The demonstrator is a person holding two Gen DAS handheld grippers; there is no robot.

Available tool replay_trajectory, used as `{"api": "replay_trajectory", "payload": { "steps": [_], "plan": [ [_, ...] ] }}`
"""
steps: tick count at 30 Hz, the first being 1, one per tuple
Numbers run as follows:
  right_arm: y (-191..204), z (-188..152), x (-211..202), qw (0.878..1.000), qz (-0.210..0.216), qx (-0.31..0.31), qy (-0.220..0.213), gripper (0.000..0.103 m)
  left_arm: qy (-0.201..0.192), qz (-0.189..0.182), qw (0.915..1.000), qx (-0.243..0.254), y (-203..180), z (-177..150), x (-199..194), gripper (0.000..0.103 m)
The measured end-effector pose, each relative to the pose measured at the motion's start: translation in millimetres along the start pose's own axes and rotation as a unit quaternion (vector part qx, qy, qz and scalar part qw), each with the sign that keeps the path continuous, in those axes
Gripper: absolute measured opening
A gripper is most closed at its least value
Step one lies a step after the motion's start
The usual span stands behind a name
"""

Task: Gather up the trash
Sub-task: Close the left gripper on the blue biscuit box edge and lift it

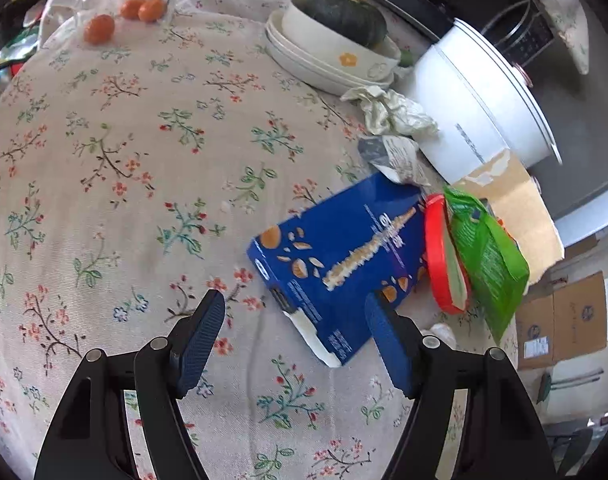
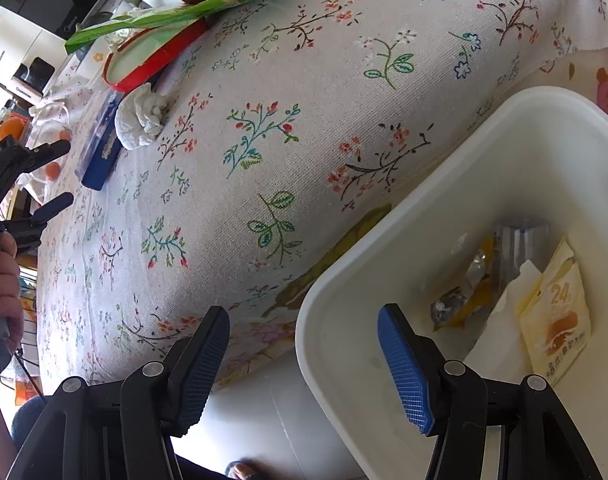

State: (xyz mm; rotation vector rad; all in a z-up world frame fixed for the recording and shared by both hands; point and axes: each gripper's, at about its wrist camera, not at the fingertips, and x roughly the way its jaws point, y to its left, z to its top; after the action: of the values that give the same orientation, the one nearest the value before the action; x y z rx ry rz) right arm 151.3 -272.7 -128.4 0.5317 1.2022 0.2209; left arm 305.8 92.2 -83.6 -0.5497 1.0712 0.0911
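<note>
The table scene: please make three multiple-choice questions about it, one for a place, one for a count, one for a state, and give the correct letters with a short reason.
1. Where does the dark squash sit?
A. in a cream bowl
B. in the white bin
C. on the blue box

2. How many small orange fruits lie at the far edge of the table?
A. one
B. three
C. five

3. How is the left gripper?
A. shut on the red lid
B. shut on a tissue
C. open, holding nothing

Answers:
1 A, it rests in the bowl on stacked plates.
2 B, three are visible.
3 C, its fingers stand apart above the cloth beside the blue box.
</note>
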Motion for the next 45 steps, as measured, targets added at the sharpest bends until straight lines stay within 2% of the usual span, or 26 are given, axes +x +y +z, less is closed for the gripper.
{"api": "replay_trajectory", "payload": {
  "steps": [3, 8, 13, 16, 17, 20, 22, 23, 25, 31, 33, 34, 35, 36, 41, 43, 45],
  "plan": [
    [1.1, -1.2, 3.5, 1.0, -0.003, -0.002, 0.004, 0.067, -0.009, 0.002, 0.9998, 0.019, -1.6, 11.3, 4.6, 0.075],
    [2.2, -2.3, 6.5, 1.0, -0.005, -0.003, 0.007, 0.067, -0.001, 0.056, 0.9941, 0.093, -13.2, 17.8, 25.4, 0.075],
    [0.9, -3.1, 7.5, 1.0, -0.006, -0.001, 0.008, 0.067, -0.014, 0.049, 0.9892, 0.137, -25.1, 19.2, 26.8, 0.075],
    [1.0, -2.7, 7.9, 1.0, -0.004, 0.0, 0.009, 0.067, -0.018, 0.065, 0.9832, 0.17, -31.5, 12.4, 32.0, 0.075],
    [1.2, -2.7, 7.9, 1.0, -0.004, -0.001, 0.01, 0.067, -0.015, 0.071, 0.9815, 0.177, -31.7, 10.9, 36.2, 0.077],
    [2.1, -2.4, 8.4, 1.0, -0.002, -0.002, 0.01, 0.067, -0.027, 0.062, 0.9855, 0.156, -25.5, 14.6, 36.7, 0.077],
    [3.0, -2.7, 8.3, 1.0, -0.002, -0.003, 0.01, 0.067, -0.024, 0.044, 0.9881, 0.145, -21.3, 16.5, 37.2, 0.072],
    [3.6, -2.8, 8.2, 1.0, -0.002, -0.004, 0.01, 0.067, -0.022, 0.035, 0.9886, 0.145, -21.8, 16.3, 36.8, 0.063],
    [3.8, -3.2, 7.7, 1.0, -0.002, -0.004, 0.01, 0.067, -0.024, 0.029, 0.9885, 0.147, -23.0, 15.9, 34.2, 0.054],
    [2.1, -3.4, 2.9, 1.0, -0.004, -0.001, 0.004, 0.067, -0.033, 0.043, 0.9836, 0.172, -29.0, 9.2, 31.5, 0.052],
    [1.2, -3.5, 1.8, 1.0, -0.003, 0.0, 0.003, 0.067, -0.035, 0.047, 0.9813, 0.183, -30.2, 5.9, 30.3, 0.048],
    [1.1, -3.3, 1.4, 1.0, -0.003, -0.001, 0.003, 0.067, -0.04, 0.052, 0.9802, 0.187, -30.4, 5.3, 28.7, 0.036],
    [1.1, -3.3, 1.0, 1.0, -0.003, -0.002, 0.003, 0.067, -0.048, 0.062, 0.9779, 0.194, -31.0, 4.2, 25.5, 0.012],
    [1.4, -2.8, 0.9, 1.0, -0.003, -0.003, 0.002, 0.067, -0.05, 0.075, 0.9758, 0.199, -31.1, 3.9, 23.6, 0.006],
    [2.9, -1.4, 0.4, 1.0, 0.0, -0.006, 0.0, 0.067, -0.036, 0.05, 0.9806, 0.186, -23.1, 3.3, 20.5, 0.004],
    [3.9, -0.4, 0.8, 1.0, 0.0, -0.008, 0.0, 0.067, -0.022, 0.032, 0.9871, 0.155, -17.2, 7.5, 20.0, 0.006],
    [5.8, -0.1, 1.3, 1.0, -0.001, -0.013, -0.001, 0.067, -0.004, 0.001, 0.9925, 0.122, -11.5, 11.8, 21.4, 0.013]
  ]
}}
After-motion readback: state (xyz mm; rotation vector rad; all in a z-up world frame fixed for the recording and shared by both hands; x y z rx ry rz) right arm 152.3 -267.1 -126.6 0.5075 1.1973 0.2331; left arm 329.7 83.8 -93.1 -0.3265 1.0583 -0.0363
